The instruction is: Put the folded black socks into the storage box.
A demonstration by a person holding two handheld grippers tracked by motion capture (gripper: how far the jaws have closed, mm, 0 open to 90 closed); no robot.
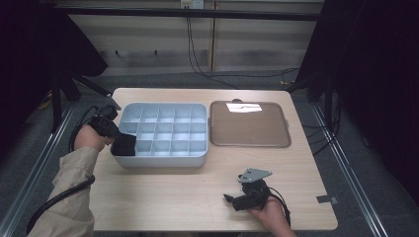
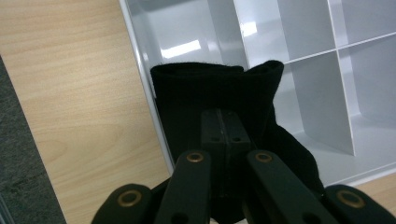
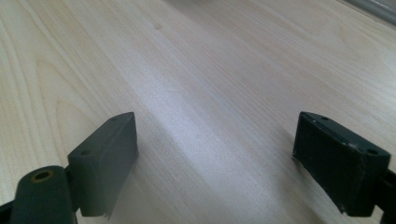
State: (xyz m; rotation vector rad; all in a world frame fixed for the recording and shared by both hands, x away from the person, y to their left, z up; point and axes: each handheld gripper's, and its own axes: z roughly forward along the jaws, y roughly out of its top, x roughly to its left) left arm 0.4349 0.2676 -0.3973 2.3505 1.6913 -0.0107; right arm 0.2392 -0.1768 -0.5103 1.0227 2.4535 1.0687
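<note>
Left gripper view: my left gripper point(image 2: 223, 135) pinches a black cloth point(image 2: 210, 93) over the tray's point(image 2: 327, 79) near-left corner compartment. Soft, light, floppy; I'd grip the bunched fold. Right gripper point(image 3: 215, 154) gapes wide.

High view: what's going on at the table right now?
A person works with a gripper in each hand. The left gripper is shut on a black cloth and holds it at the near-left corner compartment of the grey divided box. The box's lid lies flat on the table just right of it. The right gripper sits low over bare tabletop near the person's edge, jaws open with nothing between them.
</note>
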